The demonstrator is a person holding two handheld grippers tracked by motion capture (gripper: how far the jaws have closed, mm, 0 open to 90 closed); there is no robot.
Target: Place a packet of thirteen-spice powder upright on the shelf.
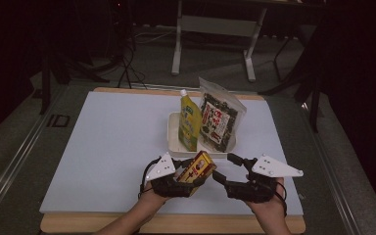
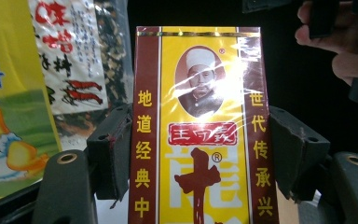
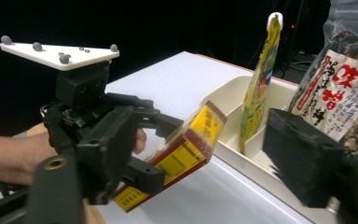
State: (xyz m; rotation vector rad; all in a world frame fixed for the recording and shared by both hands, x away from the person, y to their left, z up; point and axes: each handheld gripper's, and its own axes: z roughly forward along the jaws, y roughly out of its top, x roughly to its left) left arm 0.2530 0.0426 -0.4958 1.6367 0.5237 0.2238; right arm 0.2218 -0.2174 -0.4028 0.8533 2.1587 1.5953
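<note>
A yellow and maroon box (image 1: 197, 171) (image 2: 200, 130) with a portrait on its face is tilted just above the table's near edge. My left gripper (image 1: 188, 172) (image 2: 200, 154) is shut on it, one pad pressing on each long side. In the right gripper view the left gripper (image 3: 161, 151) holds the box (image 3: 186, 149) slanting up toward the tray. My right gripper (image 1: 225, 168) (image 3: 205, 158) stands open just right of the box's end, and its pads (image 3: 303, 158) touch nothing.
A white tray (image 1: 174, 132) (image 3: 223, 100) behind the grippers holds an upright yellow pouch (image 1: 190, 122) (image 3: 261, 79) (image 2: 9, 93) and a clear snack bag (image 1: 219, 120) (image 3: 340, 88) (image 2: 74, 60). The white board (image 1: 107, 147) spreads bare to the left. A table frame (image 1: 215, 29) stands on the floor beyond.
</note>
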